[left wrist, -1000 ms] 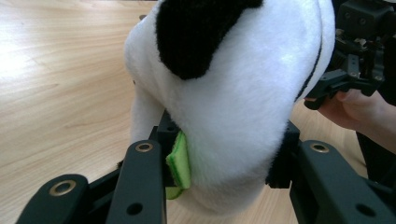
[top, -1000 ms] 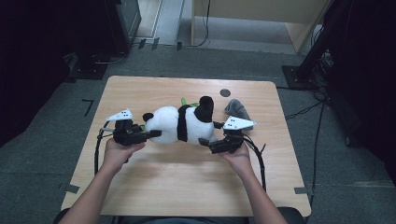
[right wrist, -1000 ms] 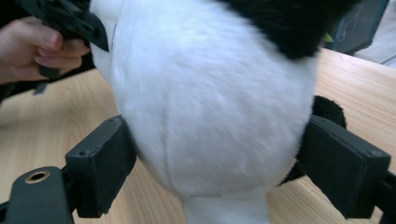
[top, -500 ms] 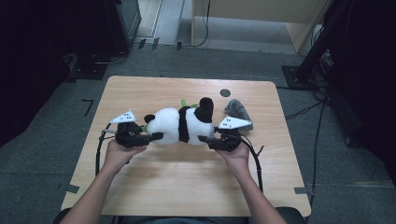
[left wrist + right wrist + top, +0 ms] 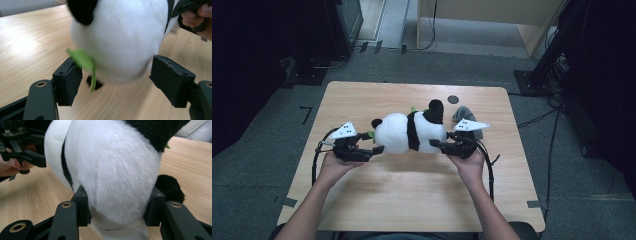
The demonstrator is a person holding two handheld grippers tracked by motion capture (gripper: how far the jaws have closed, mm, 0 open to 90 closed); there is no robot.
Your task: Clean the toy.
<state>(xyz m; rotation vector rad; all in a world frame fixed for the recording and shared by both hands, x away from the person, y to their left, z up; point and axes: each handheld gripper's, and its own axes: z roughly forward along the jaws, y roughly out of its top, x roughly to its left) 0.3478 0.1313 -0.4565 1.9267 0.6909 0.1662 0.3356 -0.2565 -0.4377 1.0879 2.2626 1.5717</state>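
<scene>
Lying lengthwise between tools, the black-and-white plush panda (image 5: pixel 412 132): right tool (image 5: pixel 438 145) clamps it; left tool (image 5: pixel 377 149) gapes, straddling its head.

A light wooden table (image 5: pixel 412 200) carries a stuffed panda (image 5: pixel 412 132) and a grey cloth (image 5: pixel 464 116) beside a dark round spot (image 5: pixel 453 99).

Left tool (image 5: pixel 373 149) agape, right tool (image 5: pixel 435 144) clamped.
</scene>
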